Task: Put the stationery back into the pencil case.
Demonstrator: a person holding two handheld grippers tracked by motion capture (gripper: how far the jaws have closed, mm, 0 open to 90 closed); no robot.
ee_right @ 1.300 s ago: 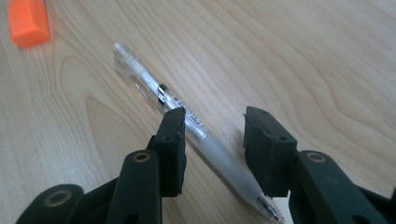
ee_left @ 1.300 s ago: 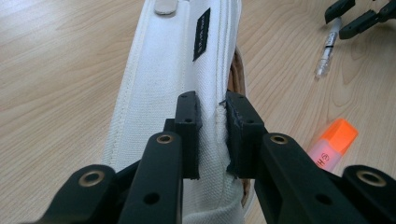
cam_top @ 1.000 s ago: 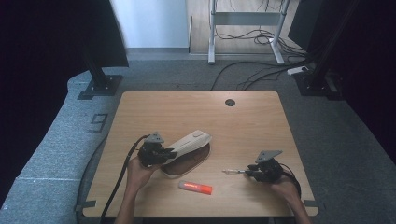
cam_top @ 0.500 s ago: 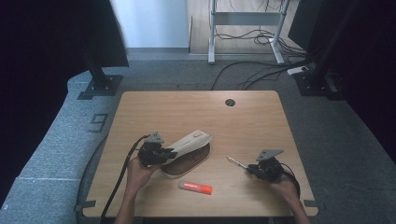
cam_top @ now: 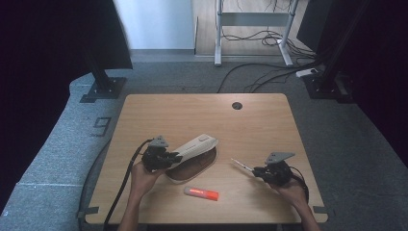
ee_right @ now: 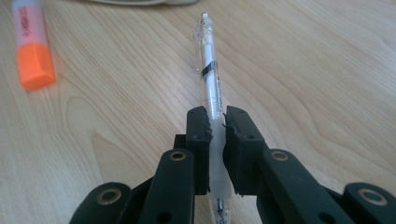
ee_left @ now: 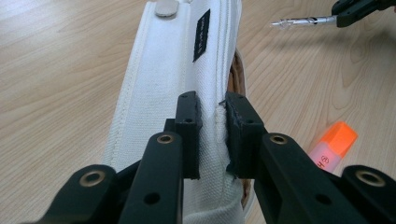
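A white canvas pencil case (cam_top: 196, 144) with a brown inside lies at the table's front left, its flap raised. My left gripper (cam_top: 168, 156) is shut on the flap's near edge; the pads pinch the white cloth (ee_left: 163, 70) between them (ee_left: 215, 126). My right gripper (cam_top: 257, 172), at the front right, is shut on a clear pen (cam_top: 240, 165). The pen (ee_right: 210, 79) sticks out past the pads (ee_right: 215, 130) toward the case, just above the wood. In the left gripper view that pen (ee_left: 303, 21) shows at the top right.
An orange highlighter (cam_top: 201, 193) lies on the wooden table (cam_top: 202, 115) near the front edge, between the two hands; it is also in the gripper views (ee_left: 334, 144) (ee_right: 31, 51). A dark cable hole (cam_top: 236, 105) sits at the back.
The pen, lying level and pointing left a second ago, now angles up-left from the right gripper. The left gripper and the raised flap have not moved.
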